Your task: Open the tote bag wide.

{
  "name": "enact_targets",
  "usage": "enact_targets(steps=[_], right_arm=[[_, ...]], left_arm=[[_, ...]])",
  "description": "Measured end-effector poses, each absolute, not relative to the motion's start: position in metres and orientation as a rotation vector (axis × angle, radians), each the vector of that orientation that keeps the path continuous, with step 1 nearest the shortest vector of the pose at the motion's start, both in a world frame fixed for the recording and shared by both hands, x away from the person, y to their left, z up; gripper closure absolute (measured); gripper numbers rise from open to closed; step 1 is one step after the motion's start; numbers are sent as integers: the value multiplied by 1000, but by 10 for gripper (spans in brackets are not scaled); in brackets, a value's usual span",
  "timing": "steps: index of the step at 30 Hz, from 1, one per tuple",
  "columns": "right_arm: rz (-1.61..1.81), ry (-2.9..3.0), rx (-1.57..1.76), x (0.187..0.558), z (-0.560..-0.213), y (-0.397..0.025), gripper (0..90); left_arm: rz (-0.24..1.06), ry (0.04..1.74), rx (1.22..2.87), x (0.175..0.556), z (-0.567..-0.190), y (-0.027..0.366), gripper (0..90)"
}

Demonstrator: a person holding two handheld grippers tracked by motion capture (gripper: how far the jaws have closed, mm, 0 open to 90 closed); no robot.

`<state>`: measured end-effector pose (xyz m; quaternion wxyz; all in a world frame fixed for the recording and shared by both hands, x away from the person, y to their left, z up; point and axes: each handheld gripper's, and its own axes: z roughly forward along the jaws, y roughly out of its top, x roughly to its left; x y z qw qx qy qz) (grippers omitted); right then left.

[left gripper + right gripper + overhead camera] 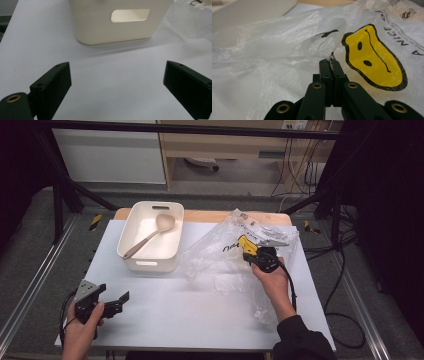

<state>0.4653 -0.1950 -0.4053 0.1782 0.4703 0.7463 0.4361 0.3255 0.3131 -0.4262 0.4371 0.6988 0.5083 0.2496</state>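
Plastic bag (287, 50), thin crinkly film, pinched by right hand-held gripper (331, 65).

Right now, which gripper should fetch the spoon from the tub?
Left. The left gripper is open and free, facing the tub holding the spoon; the right gripper is shut on the plastic bag.

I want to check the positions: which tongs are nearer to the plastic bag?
Right. The right tongs are shut on a fold of the plastic bag; the left tongs are open, apart from it, near the cream bin.
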Motion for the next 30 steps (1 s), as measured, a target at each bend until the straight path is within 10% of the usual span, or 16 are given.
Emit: enact_targets(steps=[14, 30], right_arm=[[1313, 2015, 1356, 449, -370, -204, 900], [1230, 2109, 1261, 417, -356, -163, 900]], left_arm=[[604, 1208, 1742, 322, -416, 304, 80], [480, 881, 1862, 300, -388, 185, 160]])
